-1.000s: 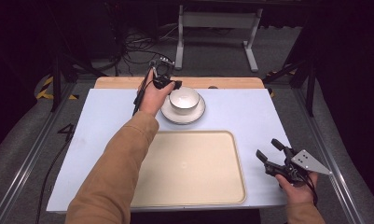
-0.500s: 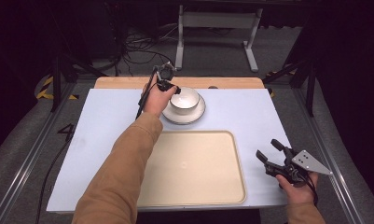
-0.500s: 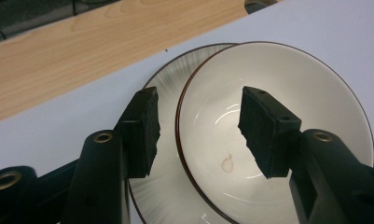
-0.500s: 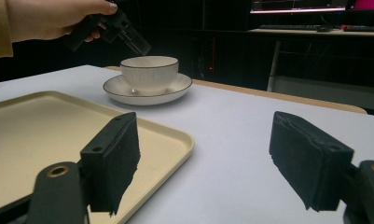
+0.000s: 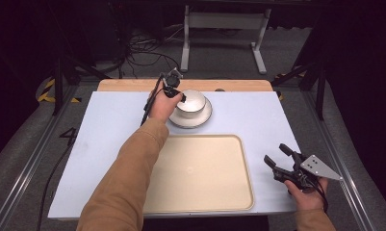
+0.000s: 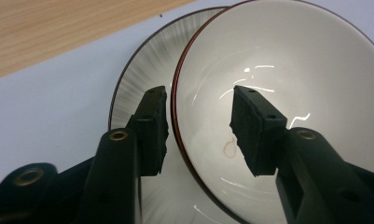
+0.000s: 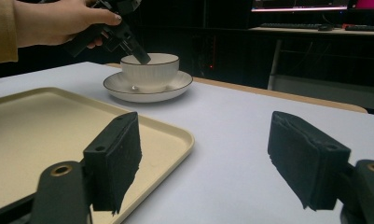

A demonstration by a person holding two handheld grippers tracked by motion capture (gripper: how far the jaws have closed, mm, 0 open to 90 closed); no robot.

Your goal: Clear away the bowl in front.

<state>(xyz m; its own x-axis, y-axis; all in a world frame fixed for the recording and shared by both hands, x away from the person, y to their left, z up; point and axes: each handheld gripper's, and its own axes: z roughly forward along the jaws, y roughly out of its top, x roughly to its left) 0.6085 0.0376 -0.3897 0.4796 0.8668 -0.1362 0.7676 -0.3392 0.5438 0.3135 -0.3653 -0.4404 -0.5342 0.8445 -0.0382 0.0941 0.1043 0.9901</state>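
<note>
A white bowl (image 5: 194,100) with a dark rim stands on a ribbed white saucer (image 5: 200,120) at the far middle of the table. My left gripper (image 5: 182,98) reaches down over the bowl's left rim. In the left gripper view one pad sits outside the bowl (image 6: 292,70) and one inside, and its jaws (image 6: 198,109) have just been closing, with small gaps still left to the rim. My right gripper (image 5: 276,158) hovers at the near right, open; its jaws (image 7: 203,163) have also just narrowed, with nothing between them.
A beige tray (image 5: 200,173) lies at the near middle of the pale blue mat (image 5: 109,130); its corner (image 7: 175,135) is just left of my right gripper. A wooden strip (image 5: 133,85) runs along the far edge. Beyond it are table legs and cables on the floor.
My left gripper has sunk onto the bowl's rim and its jaws have narrowed around it. The right hand has stayed where it was.
</note>
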